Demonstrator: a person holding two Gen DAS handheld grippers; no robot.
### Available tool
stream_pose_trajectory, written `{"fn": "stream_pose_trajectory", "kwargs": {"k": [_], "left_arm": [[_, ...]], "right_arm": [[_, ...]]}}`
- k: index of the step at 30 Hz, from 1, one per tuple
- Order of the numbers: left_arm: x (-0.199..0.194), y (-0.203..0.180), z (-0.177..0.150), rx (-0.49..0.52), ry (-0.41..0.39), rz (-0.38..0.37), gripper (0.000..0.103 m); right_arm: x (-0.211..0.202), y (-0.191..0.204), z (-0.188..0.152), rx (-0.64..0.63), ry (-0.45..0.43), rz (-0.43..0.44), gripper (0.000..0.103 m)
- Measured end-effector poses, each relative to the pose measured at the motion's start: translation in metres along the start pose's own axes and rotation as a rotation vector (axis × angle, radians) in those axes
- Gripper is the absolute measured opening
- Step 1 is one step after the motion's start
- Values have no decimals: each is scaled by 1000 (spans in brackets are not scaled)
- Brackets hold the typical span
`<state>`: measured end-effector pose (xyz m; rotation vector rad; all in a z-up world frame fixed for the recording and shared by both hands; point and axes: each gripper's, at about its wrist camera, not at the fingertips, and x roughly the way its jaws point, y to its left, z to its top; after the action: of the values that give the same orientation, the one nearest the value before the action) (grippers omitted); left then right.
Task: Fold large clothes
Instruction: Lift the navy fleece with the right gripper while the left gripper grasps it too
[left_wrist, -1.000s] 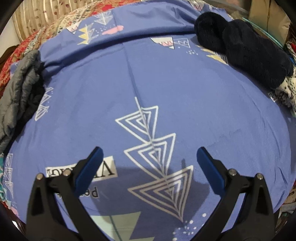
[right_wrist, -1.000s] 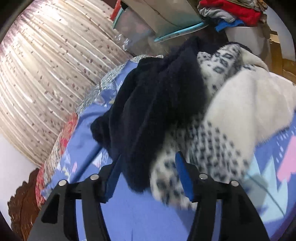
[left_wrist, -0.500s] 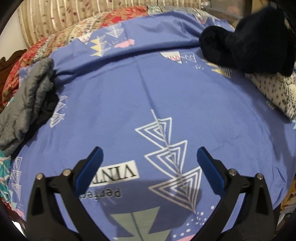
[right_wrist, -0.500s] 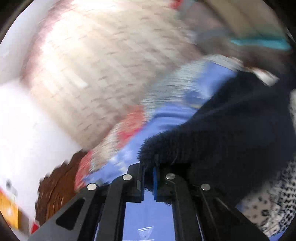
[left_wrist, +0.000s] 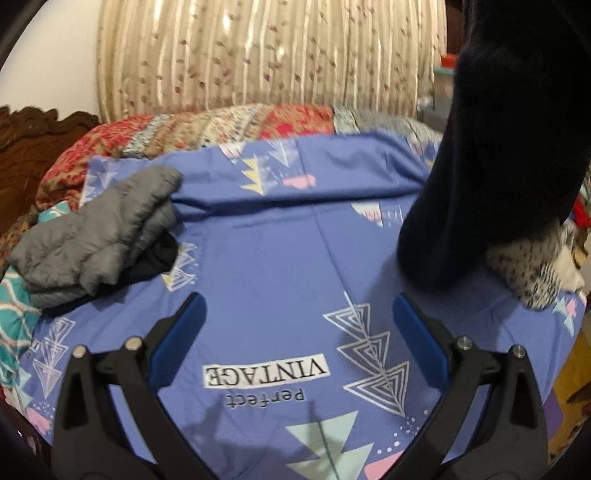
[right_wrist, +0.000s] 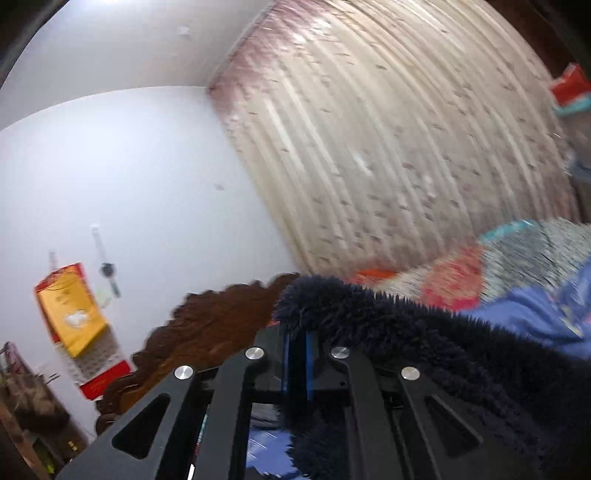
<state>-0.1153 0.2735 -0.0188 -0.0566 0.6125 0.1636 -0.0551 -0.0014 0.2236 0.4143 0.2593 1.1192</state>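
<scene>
A dark navy fleece garment hangs down at the right of the left wrist view, its lower end touching the blue patterned bedsheet. My right gripper is shut on an edge of the same fleece, which it holds lifted above the bed. My left gripper is open and empty, low over the sheet near the "VINTAGE" print. A white leopard-print garment lies under the fleece at the right.
A grey quilted jacket lies on the sheet at the left. A red patchwork quilt and a striped curtain are behind. A carved wooden headboard stands by the white wall.
My right gripper has closed on the navy fleece and lifted it high off the bed. The left gripper has tilted up and stays open.
</scene>
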Motion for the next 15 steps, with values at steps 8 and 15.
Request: {"fn": "stream_pose_trajectory", "kwargs": {"k": [8,15], "left_arm": [[-63,38,-4,-80,-107,-41,97],[-85,85,-15,-129,-127,90,97]], "right_arm": [[50,52,44,26,-31,92,33],[56,-20,-7,149,7,-33,33]]}}
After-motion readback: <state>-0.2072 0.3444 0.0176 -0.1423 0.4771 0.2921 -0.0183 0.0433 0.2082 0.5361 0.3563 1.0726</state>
